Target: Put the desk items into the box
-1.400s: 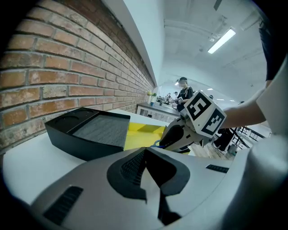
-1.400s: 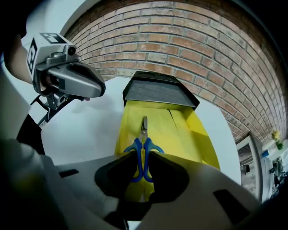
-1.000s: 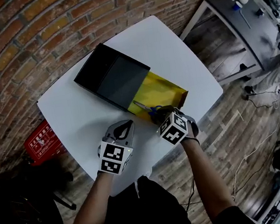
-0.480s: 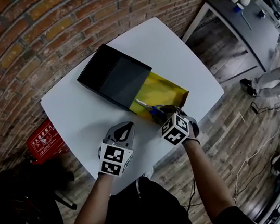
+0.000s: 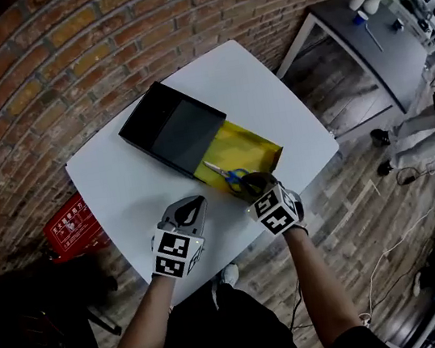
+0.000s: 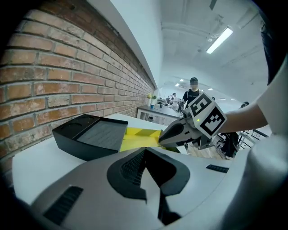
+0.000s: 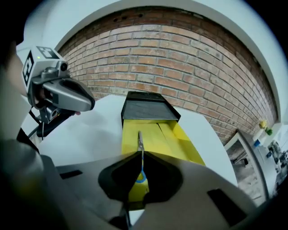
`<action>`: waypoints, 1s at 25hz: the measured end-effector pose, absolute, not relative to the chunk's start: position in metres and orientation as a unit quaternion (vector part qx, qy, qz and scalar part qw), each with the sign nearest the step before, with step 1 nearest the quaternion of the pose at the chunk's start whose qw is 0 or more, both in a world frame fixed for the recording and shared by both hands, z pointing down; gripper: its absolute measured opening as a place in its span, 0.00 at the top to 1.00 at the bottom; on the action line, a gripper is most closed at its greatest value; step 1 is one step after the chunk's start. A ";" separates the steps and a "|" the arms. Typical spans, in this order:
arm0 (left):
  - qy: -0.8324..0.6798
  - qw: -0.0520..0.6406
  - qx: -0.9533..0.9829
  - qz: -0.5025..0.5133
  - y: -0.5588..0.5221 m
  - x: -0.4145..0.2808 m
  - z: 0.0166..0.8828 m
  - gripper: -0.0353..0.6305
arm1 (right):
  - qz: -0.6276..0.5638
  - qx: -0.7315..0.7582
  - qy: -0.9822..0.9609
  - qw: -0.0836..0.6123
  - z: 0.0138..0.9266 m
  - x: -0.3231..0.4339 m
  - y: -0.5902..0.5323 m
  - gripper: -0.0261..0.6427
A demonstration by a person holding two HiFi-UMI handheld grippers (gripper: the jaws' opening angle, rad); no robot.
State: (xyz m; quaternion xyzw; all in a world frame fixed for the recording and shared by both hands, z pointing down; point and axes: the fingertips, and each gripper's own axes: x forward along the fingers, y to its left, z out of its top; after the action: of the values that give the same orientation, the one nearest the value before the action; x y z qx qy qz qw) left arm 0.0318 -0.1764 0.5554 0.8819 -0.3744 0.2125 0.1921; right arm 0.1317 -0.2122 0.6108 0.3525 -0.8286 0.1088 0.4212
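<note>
On the white table (image 5: 121, 184) lies a yellow open box (image 5: 250, 149) that sticks out of a black sleeve (image 5: 169, 127). My right gripper (image 5: 249, 182) is shut on the blue handles of scissors (image 5: 221, 172). The blades point over the yellow box's floor. In the right gripper view the scissors (image 7: 140, 143) run straight ahead from the right gripper (image 7: 140, 155) over the yellow box (image 7: 175, 139) toward the black sleeve (image 7: 146, 110). My left gripper (image 5: 192, 206) rests low over the table to the left, shut on nothing. In its own view, the left gripper (image 6: 145, 150) sees the right gripper (image 6: 164, 137).
A brick wall (image 5: 61, 63) runs behind the table. A red box (image 5: 68, 225) lies on the floor at the left, with a dark chair (image 5: 28, 322) near it. A grey desk (image 5: 367, 31) stands at the upper right. People stand far off in the left gripper view.
The head camera has shifted a little. The right gripper still holds the scissors over the yellow box, and the left gripper stays in place.
</note>
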 end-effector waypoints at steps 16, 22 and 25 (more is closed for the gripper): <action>-0.391 0.195 0.882 0.177 -0.112 0.052 0.502 0.93 | 0.202 0.438 -0.865 0.142 0.512 0.183 -0.132 0.93; -0.399 0.191 0.884 0.153 -0.081 0.063 0.480 0.93 | 0.194 0.456 -0.862 0.107 0.486 0.207 -0.091 0.93; -0.401 0.188 0.883 0.154 -0.070 0.063 0.477 0.93 | 0.193 0.466 -0.858 0.095 0.477 0.215 -0.071 0.93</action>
State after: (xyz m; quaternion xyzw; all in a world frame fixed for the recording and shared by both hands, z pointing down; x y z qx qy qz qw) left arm 0.0627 -0.0703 0.4771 0.8833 -0.4011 0.1536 0.1878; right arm 0.2151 -0.0708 0.4770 0.4662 -0.8581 0.1932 0.0951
